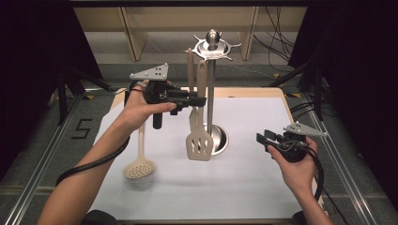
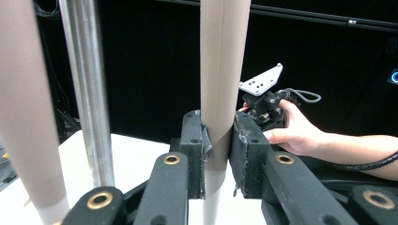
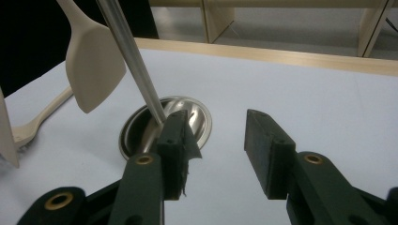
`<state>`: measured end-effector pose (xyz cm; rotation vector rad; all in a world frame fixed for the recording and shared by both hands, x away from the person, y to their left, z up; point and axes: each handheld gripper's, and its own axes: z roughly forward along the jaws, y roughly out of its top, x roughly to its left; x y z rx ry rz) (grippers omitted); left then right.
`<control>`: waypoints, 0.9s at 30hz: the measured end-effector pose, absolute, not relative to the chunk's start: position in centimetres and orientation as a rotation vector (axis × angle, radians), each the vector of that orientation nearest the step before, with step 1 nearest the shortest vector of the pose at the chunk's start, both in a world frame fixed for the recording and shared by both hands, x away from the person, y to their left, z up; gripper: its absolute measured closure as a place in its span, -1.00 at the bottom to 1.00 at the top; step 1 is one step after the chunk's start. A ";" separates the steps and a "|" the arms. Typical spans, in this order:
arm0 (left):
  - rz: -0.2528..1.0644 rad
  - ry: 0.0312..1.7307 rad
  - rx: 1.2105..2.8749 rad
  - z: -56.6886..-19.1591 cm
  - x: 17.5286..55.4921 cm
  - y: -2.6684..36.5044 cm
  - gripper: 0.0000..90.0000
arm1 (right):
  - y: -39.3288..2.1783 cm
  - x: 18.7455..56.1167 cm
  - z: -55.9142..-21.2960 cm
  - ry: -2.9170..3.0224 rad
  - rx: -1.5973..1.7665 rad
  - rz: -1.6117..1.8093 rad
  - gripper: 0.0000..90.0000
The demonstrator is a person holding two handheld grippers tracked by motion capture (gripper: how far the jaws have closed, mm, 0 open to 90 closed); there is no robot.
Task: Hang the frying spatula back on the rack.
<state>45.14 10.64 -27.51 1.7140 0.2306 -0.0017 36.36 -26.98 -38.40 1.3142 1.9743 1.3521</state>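
A metal utensil stand [image 1: 210,93] rises from a round base [image 1: 220,139] on the white mat. Two beige handles hang from its top ring. My left gripper [image 1: 201,100] comes in from the left and is shut on one beige handle [image 2: 223,61]; the other handle [image 2: 23,117] and the pole [image 2: 87,93] stand beside it. A slotted turner blade [image 1: 199,146] hangs below the gripper. My right gripper [image 1: 263,138] is open over the mat right of the base, with nothing between its jaws [image 3: 216,126]. A solid spatula blade [image 3: 94,61] hangs left of the pole [image 3: 133,61].
A beige skimmer spoon [image 1: 138,168] lies on the mat [image 1: 244,187] at the left front. The wooden table edge [image 1: 244,90] runs behind the stand, with shelving legs and cables on the floor beyond. Black curtains stand on both sides.
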 end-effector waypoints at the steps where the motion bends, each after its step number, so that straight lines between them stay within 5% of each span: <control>1: -0.001 0.229 1.715 -27.5 45.2 10.6 0.69 | -27.0 36.3 -38.4 1.975 1.314 1.352 0.35; 27: -0.014 0.295 1.701 -28.0 46.6 9.8 0.66 | -27.1 36.3 -38.5 1.979 1.311 1.346 0.35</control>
